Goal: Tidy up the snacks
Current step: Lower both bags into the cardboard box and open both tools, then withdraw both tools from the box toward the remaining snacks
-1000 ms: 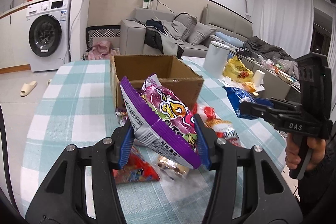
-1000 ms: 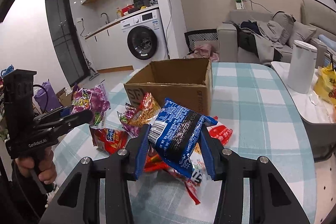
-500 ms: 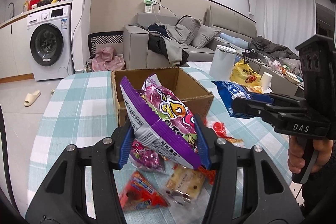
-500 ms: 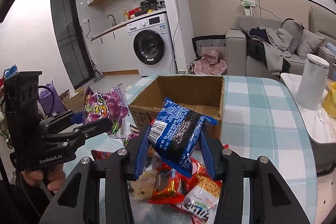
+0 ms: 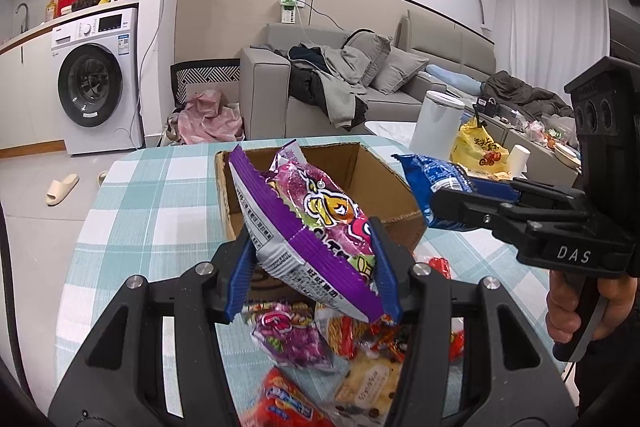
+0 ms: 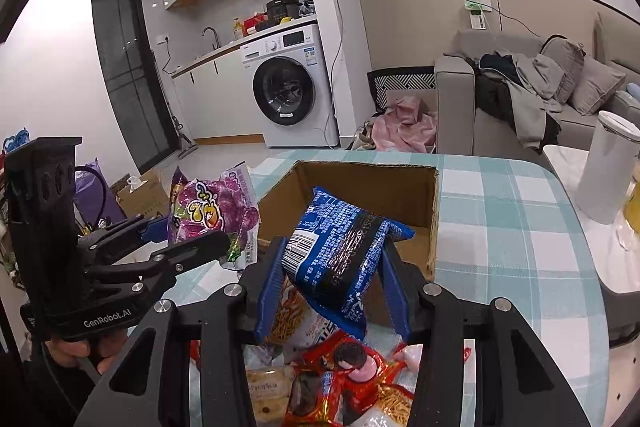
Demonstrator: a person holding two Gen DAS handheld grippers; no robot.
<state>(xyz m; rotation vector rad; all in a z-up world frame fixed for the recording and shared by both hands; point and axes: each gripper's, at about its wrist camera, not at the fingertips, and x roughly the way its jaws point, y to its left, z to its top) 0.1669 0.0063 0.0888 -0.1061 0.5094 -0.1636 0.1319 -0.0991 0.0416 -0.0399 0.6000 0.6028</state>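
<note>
Blue-padded fingers [image 5: 240, 275] of the left gripper [image 5: 312, 267] pinch a purple snack bag [image 5: 308, 223] from both sides, its crimped edge tilted up and away from the pads. Just beyond those fingertips stands the open cardboard box [image 5: 384, 187] on the checked tablecloth [image 5: 132, 203], with the bag's upper end reaching over its near wall. Below the fingers a loose heap of snack packets [image 5: 296, 335] lies on the cloth, a small purple one nearest the left pad.

Off to the right of these fingers, the right gripper [image 6: 332, 287] is likewise closed on a blue snack bag [image 6: 336, 259], barcode side facing the camera. Its two blue pads [image 6: 272, 291] press the bag's sides, and the bag hangs above the box's near edge, its far corner over the opening. Under the right fingers more packets lie in a pile, among them a red packet [image 6: 352, 367] and one showing thin yellow sticks. Farther right of the fingers a white cylindrical container [image 6: 604, 167] stands beside the table.
</note>
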